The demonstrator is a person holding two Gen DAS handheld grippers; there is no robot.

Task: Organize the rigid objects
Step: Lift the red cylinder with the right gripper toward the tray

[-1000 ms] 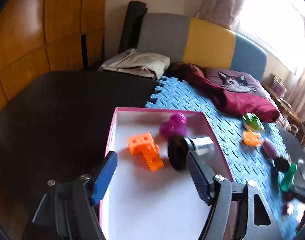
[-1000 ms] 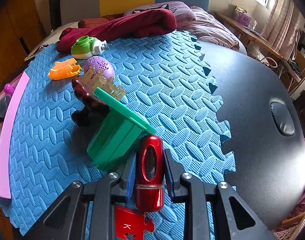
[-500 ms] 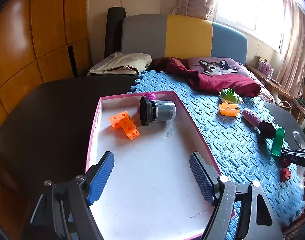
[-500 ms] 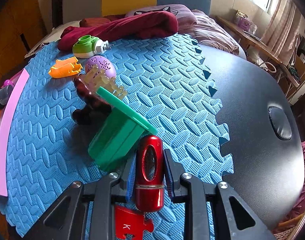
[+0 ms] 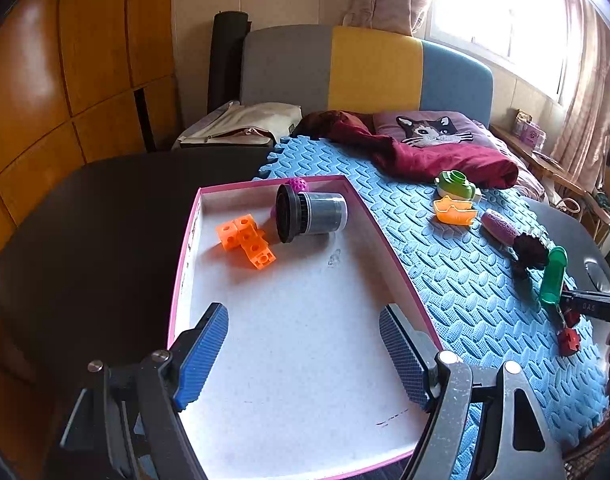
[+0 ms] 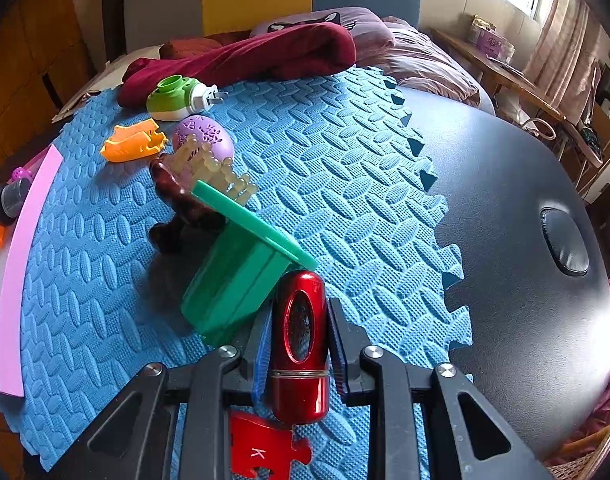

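In your left-wrist view, your left gripper (image 5: 303,354) sits at the bottom of the frame with its blue fingers (image 5: 203,354) apart and nothing between them, over the white floor of the pink-rimmed box (image 5: 185,256). In the upper part of the box, the orange blocks (image 5: 247,242) lie left, the dark jar (image 5: 311,216) lies on its side just right of them, and a purple ball (image 5: 297,184) peeks out behind the jar. Right of the box, on the blue mat (image 5: 445,264), you see the green-and-white plug-in (image 5: 455,186), the orange mould (image 5: 455,212) just below it, then the purple egg (image 5: 499,230) and the dark brush (image 5: 529,252) toward the right edge. At the far right the green cup (image 5: 553,278) lies beside your other gripper.

In your right-wrist view, the box rim shows at the left edge. The orange mould (image 6: 135,146) and the plug-in (image 6: 177,98) lie upper left, the egg (image 6: 203,138) just right of the mould, the brush (image 6: 185,196) below it. The green cup (image 6: 241,280) lies tipped on the mat at centre, against the brush. Your right gripper (image 6: 299,332) at bottom centre has its fingers clamped on the red cylinder (image 6: 301,344), which touches the cup. A red puzzle piece (image 6: 261,454) marked K lies under it. The dark worktop (image 6: 505,220) fills the right.
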